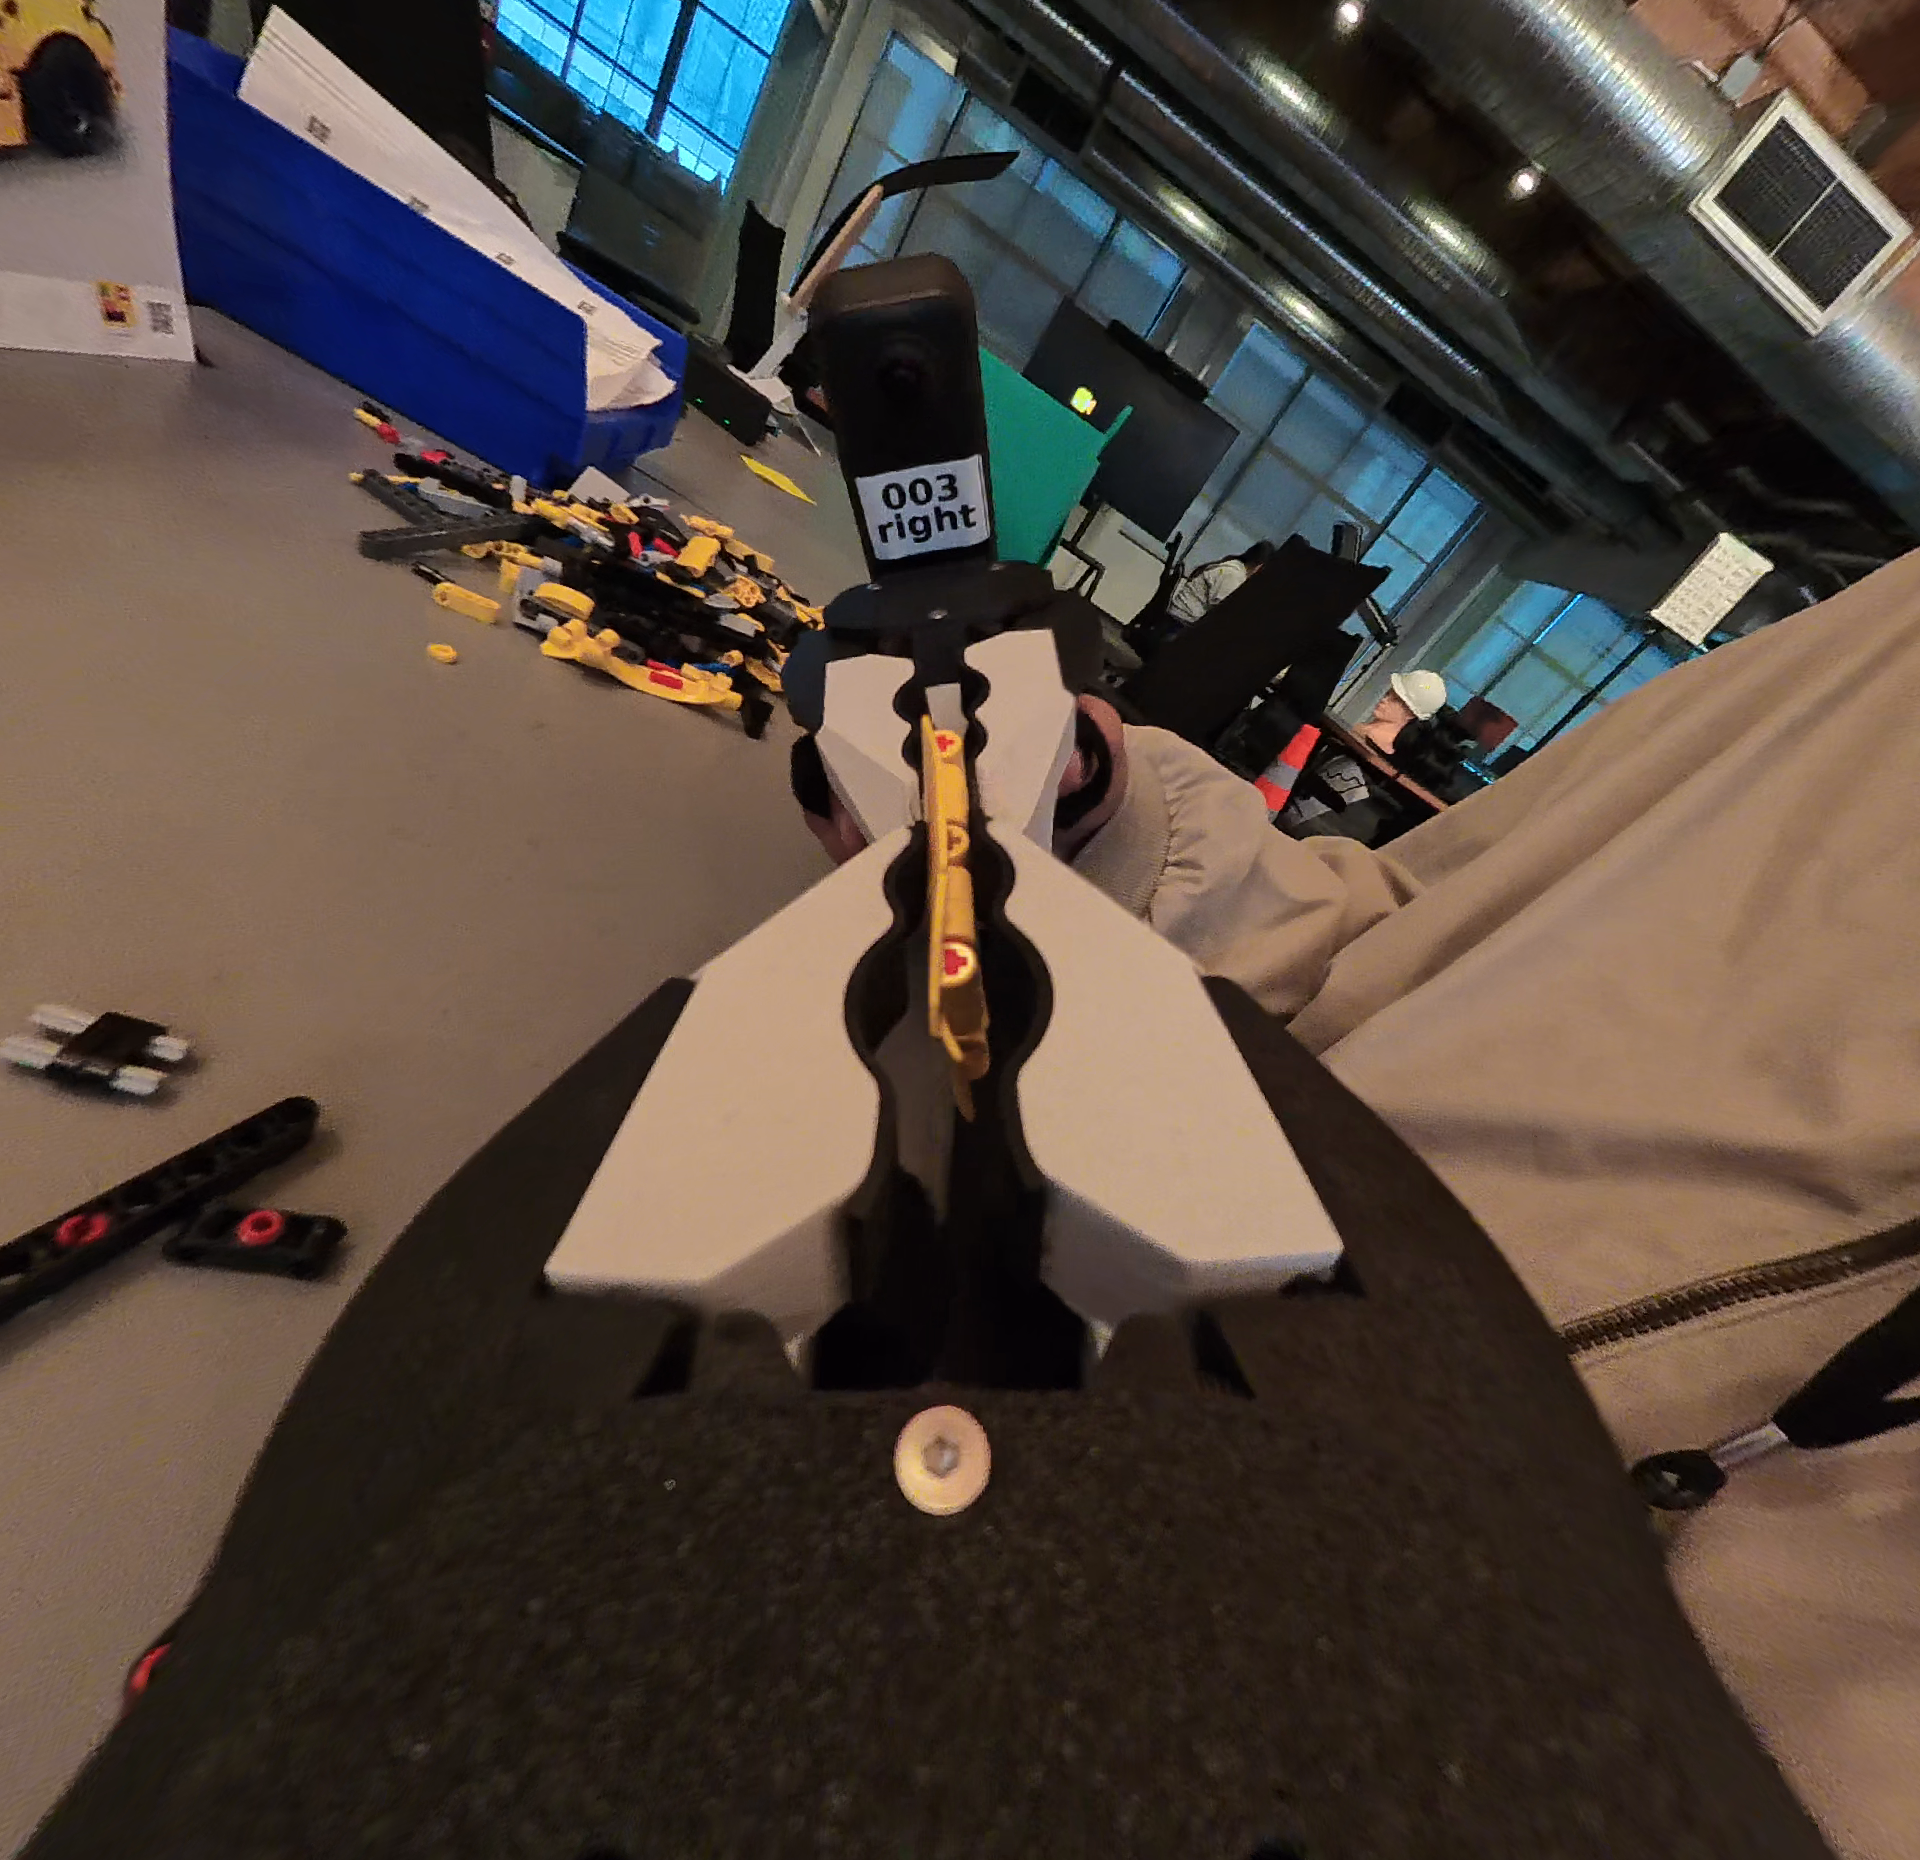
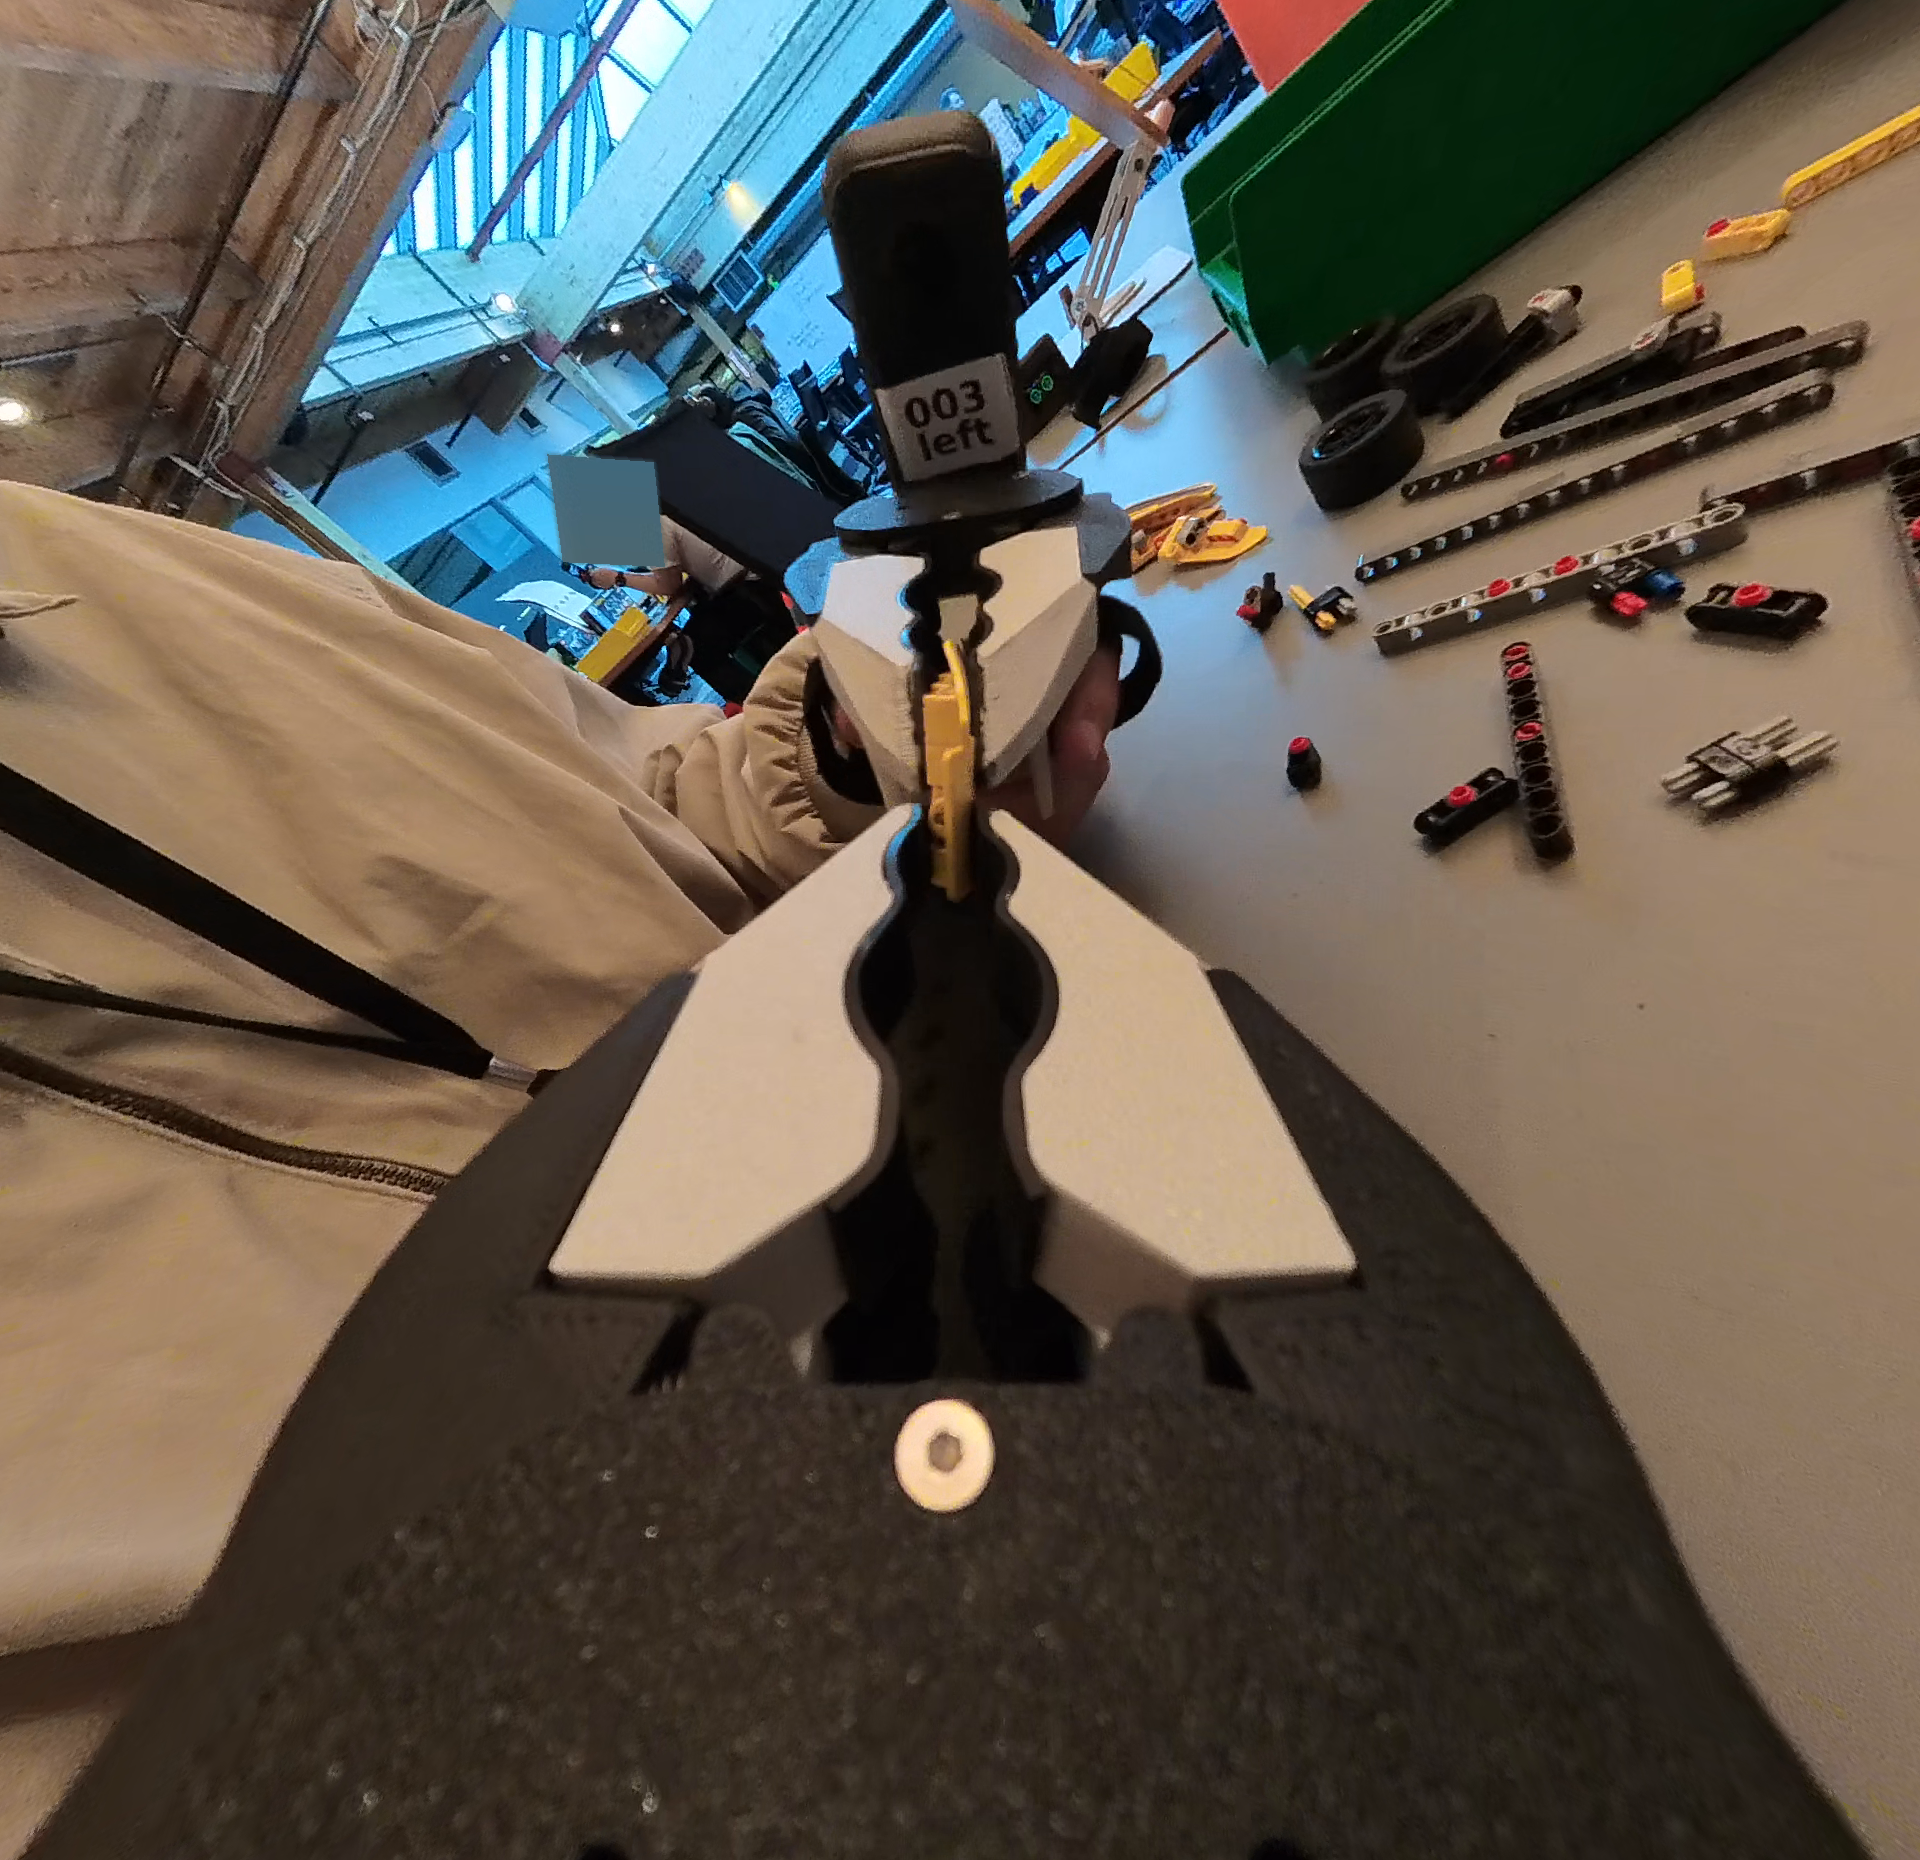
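A thin yellow beam with red pins (image 1: 954, 937) is held in the air between my two grippers, which point at each other above the grey table (image 1: 312, 875). My left gripper (image 1: 951, 849) is shut on one end of the beam. My right gripper (image 2: 948, 823) is shut on the other end (image 2: 948, 771). Each gripper also shows in the other's view, the right one (image 1: 940, 735) and the left one (image 2: 951, 657). A hand grips the handle behind each.
A pile of yellow and black building pieces (image 1: 623, 595) lies before a blue bin (image 1: 395, 283). A black beam with red pins (image 1: 156, 1197) lies near. A green bin (image 2: 1507, 127), black wheels (image 2: 1361, 439) and long beams (image 2: 1558, 563) lie on the other side. A beige jacket (image 1: 1610, 979) is close by. The grippers are tip to tip, or close to it.
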Demonstrator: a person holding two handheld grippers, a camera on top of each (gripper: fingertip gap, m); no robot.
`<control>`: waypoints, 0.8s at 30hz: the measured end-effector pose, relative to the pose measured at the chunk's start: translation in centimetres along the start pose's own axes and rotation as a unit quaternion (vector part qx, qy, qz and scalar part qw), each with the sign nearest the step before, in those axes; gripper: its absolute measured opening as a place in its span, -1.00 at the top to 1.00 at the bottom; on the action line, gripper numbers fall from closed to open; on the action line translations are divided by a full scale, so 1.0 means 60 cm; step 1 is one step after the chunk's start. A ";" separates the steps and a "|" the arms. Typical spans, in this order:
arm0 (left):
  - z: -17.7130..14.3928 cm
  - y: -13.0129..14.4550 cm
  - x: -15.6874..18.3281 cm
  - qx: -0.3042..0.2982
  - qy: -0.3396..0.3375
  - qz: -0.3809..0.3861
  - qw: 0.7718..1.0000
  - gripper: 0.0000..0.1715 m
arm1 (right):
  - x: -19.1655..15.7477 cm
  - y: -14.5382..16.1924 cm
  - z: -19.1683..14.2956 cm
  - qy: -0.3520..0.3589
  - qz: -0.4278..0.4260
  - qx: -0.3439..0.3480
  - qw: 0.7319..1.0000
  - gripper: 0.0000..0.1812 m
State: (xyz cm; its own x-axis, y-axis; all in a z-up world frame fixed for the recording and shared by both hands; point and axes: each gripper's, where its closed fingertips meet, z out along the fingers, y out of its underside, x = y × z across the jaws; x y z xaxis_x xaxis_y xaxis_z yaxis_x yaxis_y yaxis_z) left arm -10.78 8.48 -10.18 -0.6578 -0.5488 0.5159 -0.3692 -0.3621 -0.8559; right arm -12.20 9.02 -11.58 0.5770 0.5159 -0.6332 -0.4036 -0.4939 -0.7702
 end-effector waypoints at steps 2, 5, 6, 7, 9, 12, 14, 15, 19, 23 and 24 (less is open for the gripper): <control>-0.002 -0.006 0.002 0.007 0.002 0.001 1.000 0.93 | -0.003 -0.003 0.002 -0.004 0.004 0.005 1.000 0.93; -0.005 -0.016 0.005 0.025 -0.010 0.015 1.000 0.94 | -0.009 -0.010 0.005 -0.024 0.023 0.018 0.999 0.92; -0.006 -0.017 0.002 0.031 -0.010 0.001 0.999 0.94 | -0.007 -0.009 0.006 -0.026 0.033 0.016 0.999 0.92; -0.006 -0.017 -0.001 0.035 -0.009 -0.011 0.999 0.94 | -0.005 -0.008 0.007 -0.024 0.036 0.016 0.999 0.92; -0.005 -0.019 0.001 0.040 -0.012 -0.009 0.999 0.94 | -0.008 -0.009 0.006 -0.034 0.043 0.014 0.998 0.92; 0.002 -0.013 -0.002 0.031 -0.015 -0.015 0.999 0.93 | -0.004 -0.005 0.000 -0.029 0.044 0.013 0.999 0.92; 0.003 -0.013 -0.001 0.032 -0.012 -0.017 0.999 0.93 | -0.004 -0.006 -0.003 -0.020 0.032 0.017 0.999 0.93; 0.002 -0.014 0.000 0.035 -0.009 -0.019 0.999 0.92 | -0.004 -0.007 -0.003 -0.015 0.025 0.017 0.999 0.93; -0.001 -0.016 0.003 0.041 0.006 -0.036 0.998 0.93 | -0.008 -0.010 -0.003 -0.025 0.019 0.025 0.999 0.91; -0.005 -0.018 0.005 0.043 0.015 -0.043 0.998 0.93 | -0.013 -0.031 -0.024 -0.029 0.003 0.063 0.998 0.83; -0.004 -0.016 0.004 0.039 0.015 -0.043 0.998 0.93 | -0.013 -0.032 -0.025 -0.030 0.006 0.063 0.998 0.84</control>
State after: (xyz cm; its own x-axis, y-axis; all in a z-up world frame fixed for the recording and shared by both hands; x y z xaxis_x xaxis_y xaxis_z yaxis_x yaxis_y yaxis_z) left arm -10.76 8.87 -9.24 -0.6457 -0.4901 0.5856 -0.3744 -0.4652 -0.8021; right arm -10.81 8.52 -9.52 0.5297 0.5534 -0.6427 -0.4986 -0.4098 -0.7638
